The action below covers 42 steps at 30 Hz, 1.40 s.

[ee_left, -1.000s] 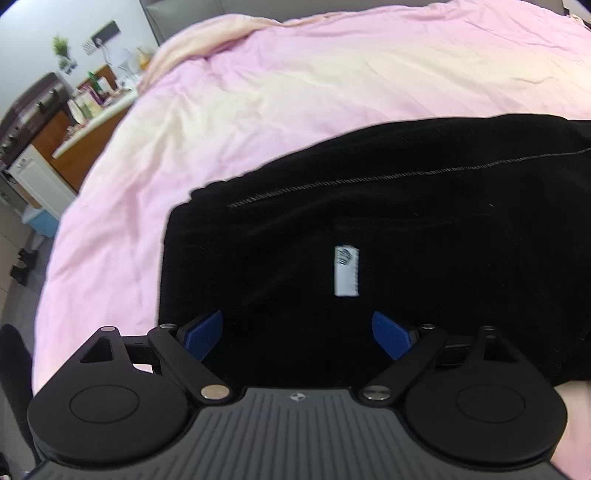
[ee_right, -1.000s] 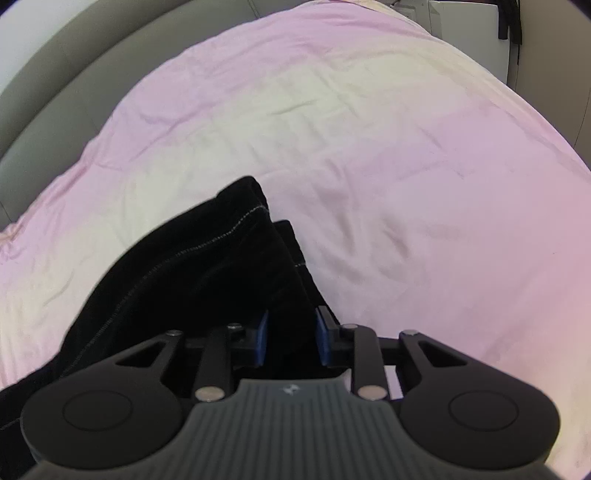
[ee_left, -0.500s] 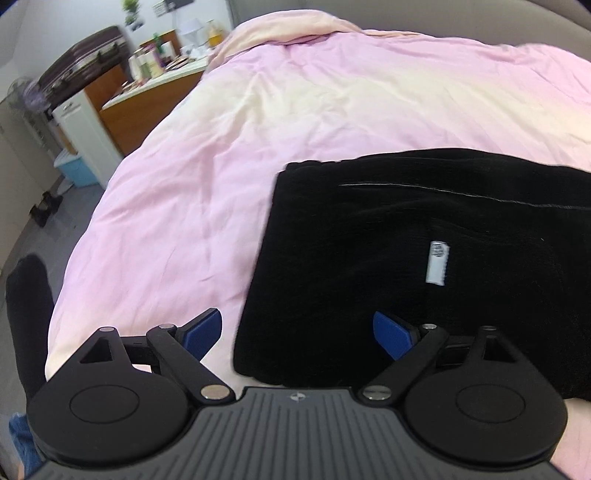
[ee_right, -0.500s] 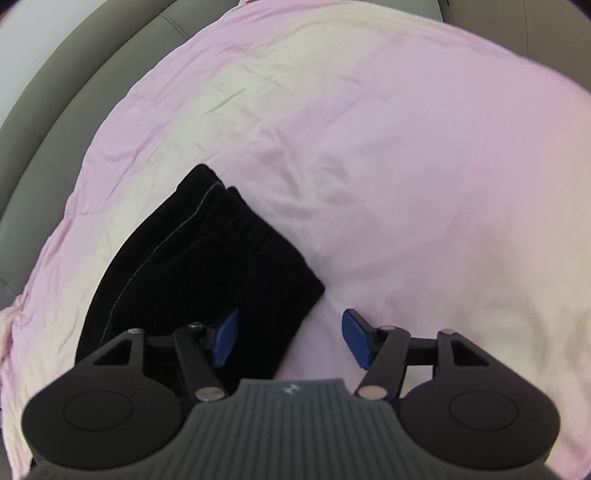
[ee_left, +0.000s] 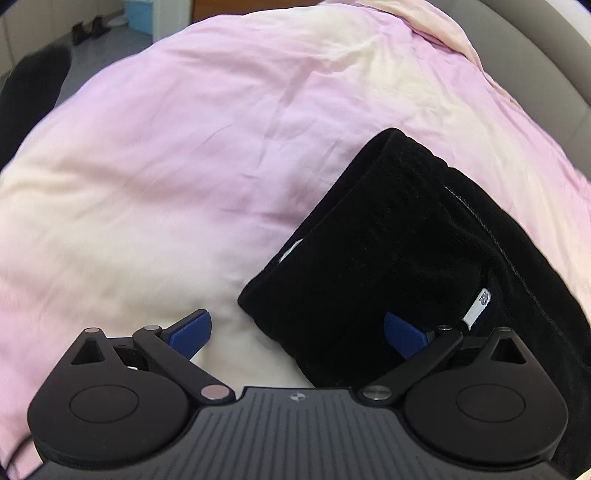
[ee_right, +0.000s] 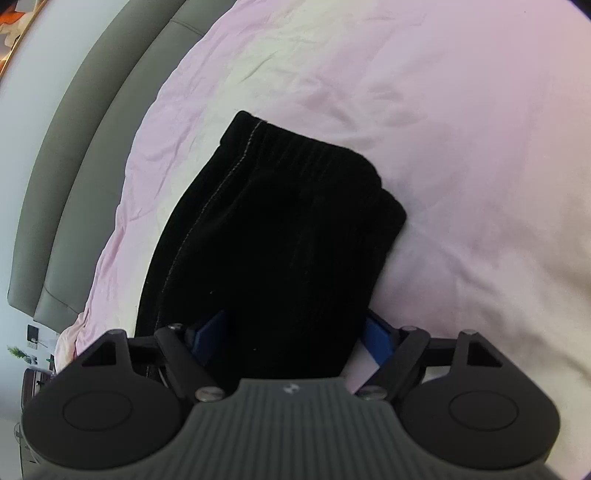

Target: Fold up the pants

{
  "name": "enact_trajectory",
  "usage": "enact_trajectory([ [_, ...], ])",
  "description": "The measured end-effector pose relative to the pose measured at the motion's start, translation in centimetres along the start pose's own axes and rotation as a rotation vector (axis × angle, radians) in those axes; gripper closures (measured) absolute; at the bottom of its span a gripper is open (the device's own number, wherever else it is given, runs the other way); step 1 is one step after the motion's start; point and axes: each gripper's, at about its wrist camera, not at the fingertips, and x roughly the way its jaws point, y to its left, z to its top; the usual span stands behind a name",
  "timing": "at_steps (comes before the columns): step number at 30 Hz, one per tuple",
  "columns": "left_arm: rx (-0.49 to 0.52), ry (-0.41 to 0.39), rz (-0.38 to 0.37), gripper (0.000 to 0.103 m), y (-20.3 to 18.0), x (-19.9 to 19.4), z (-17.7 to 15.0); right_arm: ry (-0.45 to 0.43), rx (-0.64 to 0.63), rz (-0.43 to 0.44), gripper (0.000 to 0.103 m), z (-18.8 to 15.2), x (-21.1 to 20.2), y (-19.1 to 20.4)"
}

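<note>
The black ribbed-velvet folded pants (ee_left: 399, 258) lie on the pink cotton duvet-covered bed (ee_left: 166, 166), both the left gripper (ee_left: 295, 328) and right gripper (ee_right: 295, 336) spread wide, so a shallow pinch could snag only the top layer and undo the fold

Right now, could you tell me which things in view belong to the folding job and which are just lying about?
Job:
- pants, black, lying on the bed
- left gripper, open at the pants' corner
- right gripper, open astride the pants
- duvet, the pink folding surface

Lying about:
- headboard, grey
- bin, blue, on the floor
- shoes, dark, beside the bin
</note>
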Motion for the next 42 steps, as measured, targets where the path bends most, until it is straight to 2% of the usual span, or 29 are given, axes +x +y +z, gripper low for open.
enact_trajectory([
  [3,-0.066,0.005,-0.057,0.0,0.5,-0.1,-0.7,-0.012,-0.007,0.012,0.022,-0.2,0.6,0.3],
  [5,-0.155,0.012,-0.134,0.0,1.0,0.6,-0.8,-0.026,0.016,0.032,0.021,-0.2,1.0,0.1],
  [6,-0.201,0.014,-0.142,0.0,1.2,1.2,-0.8,-0.036,0.031,0.04,0.021,-0.2,1.2,0.0],
  [8,-0.27,-0.011,-0.167,0.0,1.3,2.3,-0.6,-0.06,0.061,0.051,0.021,-0.2,1.5,-0.1],
  [13,-0.358,-0.108,-0.206,0.0,0.8,3.4,-0.1,-0.113,0.096,0.06,0.022,0.2,2.1,0.2],
  [14,-0.364,-0.124,-0.203,0.0,0.6,3.2,-0.2,-0.121,0.1,0.059,0.027,0.3,2.3,0.3],
  [15,-0.369,-0.143,-0.196,0.0,0.5,3.0,-0.1,-0.121,0.095,0.06,0.048,0.4,2.5,0.4],
  [16,-0.371,-0.171,-0.186,0.02,0.5,2.6,-0.2,-0.116,0.078,0.072,0.063,0.5,2.6,0.5],
  [17,-0.358,-0.205,-0.184,0.034,0.4,1.8,-0.3,-0.112,0.071,0.11,0.086,0.7,2.7,0.6],
  [18,-0.32,-0.228,-0.195,0.051,0.0,0.8,-0.1,-0.119,0.071,0.127,0.089,0.8,2.4,0.6],
  [19,-0.274,-0.252,-0.199,0.063,-0.3,-0.2,0.0,-0.126,0.061,0.128,0.089,0.8,1.7,0.5],
  [21,-0.245,-0.282,-0.231,0.068,-0.9,-1.9,0.5,-0.141,0.037,0.133,0.091,0.9,0.9,1.0],
  [26,-0.323,-0.277,-0.351,0.073,-1.0,-5.2,1.7,-0.178,0.062,0.245,0.093,0.7,-3.3,2.5],
  [31,-0.278,-0.319,-0.418,0.074,-0.9,-9.0,2.6,-0.183,0.042,0.326,0.093,-0.2,-8.9,4.8],
  [34,-0.293,-0.322,-0.443,0.074,0.3,-10.7,2.4,-0.197,0.054,0.378,0.093,-0.8,-11.9,5.0],
  [37,-0.316,-0.301,-0.407,0.074,2.3,-11.2,2.3,-0.19,0.098,0.361,0.093,-1.6,-13.9,3.3],
  [39,-0.294,-0.235,-0.343,0.073,3.1,-9.4,2.8,-0.176,0.128,0.305,0.092,-2.2,-13.3,1.5],
  [40,-0.257,-0.192,-0.295,0.073,3.1,-7.8,2.8,-0.168,0.123,0.244,0.092,-2.5,-12.3,0.6],
  [41,-0.221,-0.148,-0.224,0.072,2.9,-6.2,2.3,-0.14,0.116,0.147,0.088,-2.9,-10.7,-0.2],
  [42,-0.186,-0.104,-0.146,0.068,2.7,-5.0,1.6,-0.073,0.123,0.035,0.082,-3.3,-9.1,-1.4],
])
